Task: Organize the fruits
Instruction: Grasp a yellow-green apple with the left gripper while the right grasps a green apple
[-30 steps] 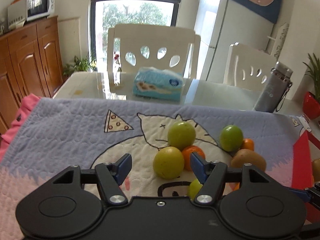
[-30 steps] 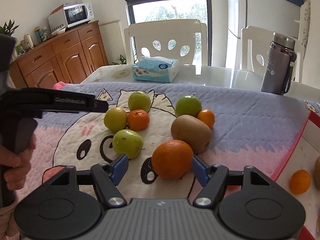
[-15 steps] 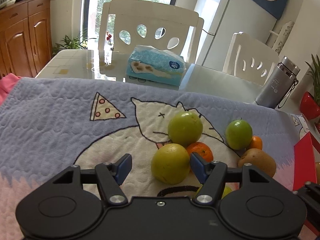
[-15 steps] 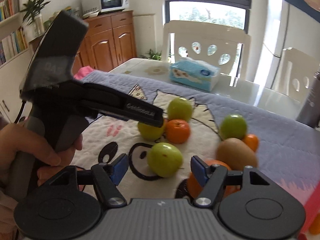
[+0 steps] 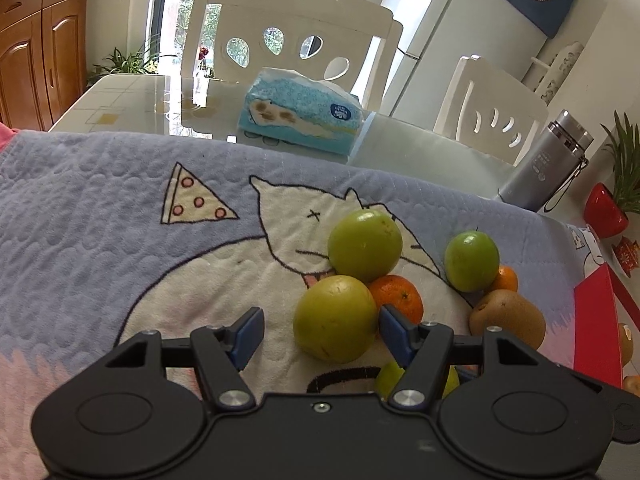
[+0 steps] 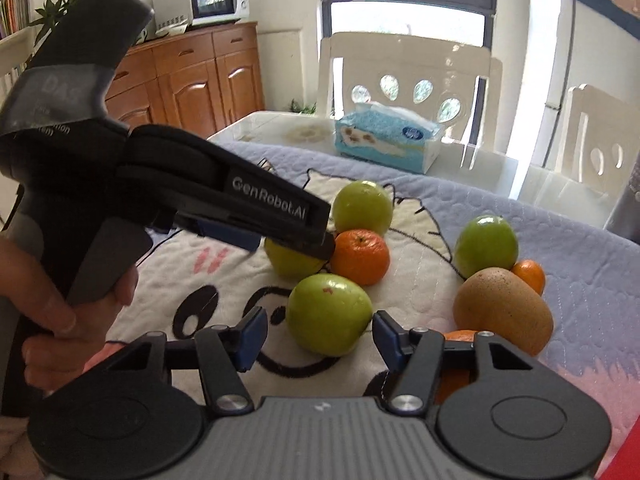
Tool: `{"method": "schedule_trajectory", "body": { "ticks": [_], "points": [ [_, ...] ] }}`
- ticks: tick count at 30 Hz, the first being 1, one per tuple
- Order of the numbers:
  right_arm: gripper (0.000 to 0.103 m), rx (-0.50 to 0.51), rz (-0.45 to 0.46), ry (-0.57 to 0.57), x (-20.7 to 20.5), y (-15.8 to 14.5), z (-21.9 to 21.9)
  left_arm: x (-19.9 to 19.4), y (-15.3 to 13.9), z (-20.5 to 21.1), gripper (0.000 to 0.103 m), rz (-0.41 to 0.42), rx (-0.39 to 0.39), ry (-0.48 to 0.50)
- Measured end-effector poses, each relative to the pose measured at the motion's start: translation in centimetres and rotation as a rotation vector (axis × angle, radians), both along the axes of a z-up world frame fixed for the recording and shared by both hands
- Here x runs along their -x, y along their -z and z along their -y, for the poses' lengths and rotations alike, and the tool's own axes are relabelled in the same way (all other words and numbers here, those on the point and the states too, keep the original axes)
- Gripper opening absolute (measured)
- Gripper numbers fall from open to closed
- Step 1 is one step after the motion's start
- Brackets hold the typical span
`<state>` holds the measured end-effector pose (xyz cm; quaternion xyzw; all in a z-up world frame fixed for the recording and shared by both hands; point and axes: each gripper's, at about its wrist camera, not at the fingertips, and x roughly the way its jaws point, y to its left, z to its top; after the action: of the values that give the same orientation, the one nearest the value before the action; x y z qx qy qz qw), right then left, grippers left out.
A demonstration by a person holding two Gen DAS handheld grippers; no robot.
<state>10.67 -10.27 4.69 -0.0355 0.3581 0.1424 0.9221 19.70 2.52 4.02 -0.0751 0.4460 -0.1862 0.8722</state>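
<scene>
Several fruits lie on a cat-print blanket (image 5: 100, 216). My left gripper (image 5: 322, 332) is open around a yellow-green apple (image 5: 334, 318), which sits between the pads without being pinched. Behind it are a green apple (image 5: 365, 245), a tangerine (image 5: 398, 298), another green apple (image 5: 472, 261), a small orange (image 5: 506, 279) and a kiwi (image 5: 508, 320). My right gripper (image 6: 318, 334) is open around a green apple (image 6: 328, 314). The left gripper's body (image 6: 224, 196) shows in the right wrist view, over the yellow-green apple (image 6: 292, 260). A large orange (image 6: 456, 338) is partly hidden behind my right finger.
A red box (image 5: 598, 328) stands at the right edge with fruit in it. A tissue pack (image 5: 300, 114), a grey flask (image 5: 548, 164) and white chairs (image 5: 288, 36) are at the back of the glass table. A wooden cabinet (image 6: 188, 76) is on the left.
My left gripper has moved forward until the yellow-green apple sits between its pads. My right gripper has swung left from the large orange to the green apple.
</scene>
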Motion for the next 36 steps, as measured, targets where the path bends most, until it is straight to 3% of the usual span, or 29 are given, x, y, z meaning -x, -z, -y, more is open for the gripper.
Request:
{"method": "schedule_trajectory", "body": {
  "ticks": [3,5,10,15,21,26,31,36],
  "points": [
    [0.058,0.002,0.033,0.017,-0.1,0.2,0.0,0.0,0.0,0.1,0.075,0.001,-0.003,0.003],
    [0.052,0.005,0.05,0.035,-0.1,0.2,0.0,0.1,0.1,0.1,0.07,0.0,-0.002,0.006],
    [0.052,-0.031,0.067,0.067,0.2,0.1,0.7,0.0,0.1,0.1,0.055,-0.009,0.027,0.021],
    [0.052,-0.046,0.075,0.069,0.7,0.1,0.9,0.2,0.1,0.2,0.055,0.001,0.023,0.02],
    [0.052,-0.184,0.082,0.092,1.2,-1.1,2.9,0.4,-0.4,0.0,0.055,0.022,0.046,0.017],
    [0.051,-0.161,0.094,0.118,1.2,-1.2,3.3,0.7,-1.2,-0.3,0.055,0.05,0.06,0.014],
    [0.051,-0.247,0.056,0.135,1.1,-1.4,4.7,1.0,-1.8,-0.7,0.055,0.079,0.056,0.001],
    [0.051,-0.257,0.082,0.16,1.5,-2.1,5.5,1.2,-2.2,-0.6,0.055,0.094,0.057,0.001]
  ]
}}
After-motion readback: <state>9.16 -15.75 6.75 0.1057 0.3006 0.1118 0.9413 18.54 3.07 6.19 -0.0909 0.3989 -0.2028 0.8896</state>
